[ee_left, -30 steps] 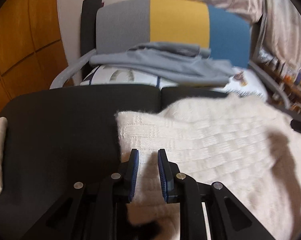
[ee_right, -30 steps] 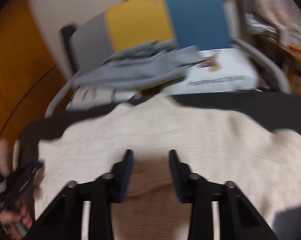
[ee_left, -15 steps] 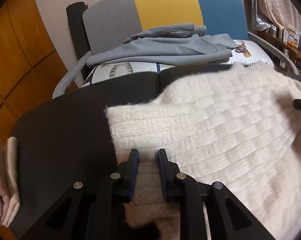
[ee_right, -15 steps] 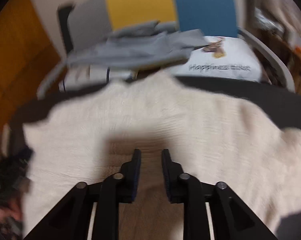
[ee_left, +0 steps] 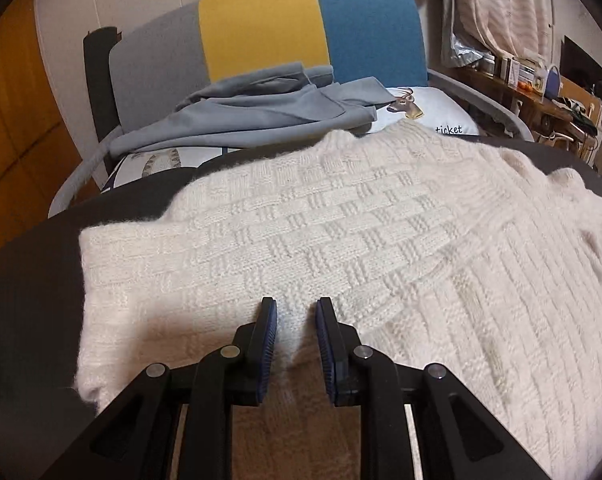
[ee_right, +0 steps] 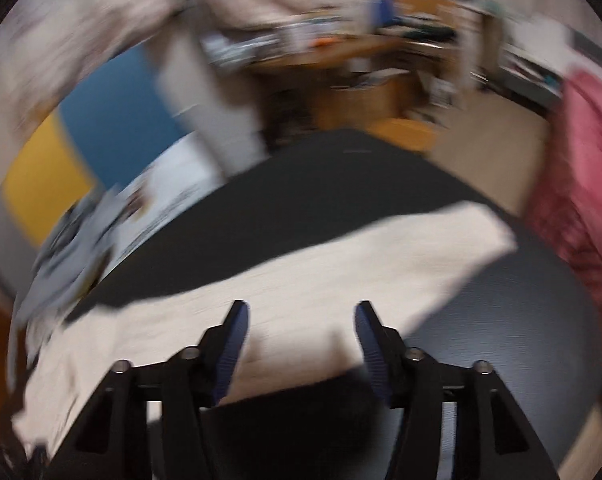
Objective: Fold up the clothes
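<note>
Cream knit sweater [ee_left: 341,240] is barely folded, mostly spread on the dark table [ee_left: 33,280]. Left gripper [ee_left: 295,316] pinches its near edge at bottom centre; right gripper [ee_right: 299,320] hangs spread wide, so most folding's left.

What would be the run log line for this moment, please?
left gripper: jaws shut on cream knit sweater | right gripper: jaws open, over sweater, view blurred | sweater on black table

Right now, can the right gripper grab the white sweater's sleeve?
Probably yes. The right gripper is open, and the sweater sleeve lies flat on the dark table right ahead, nothing covering it, though the view is blurry.
</note>
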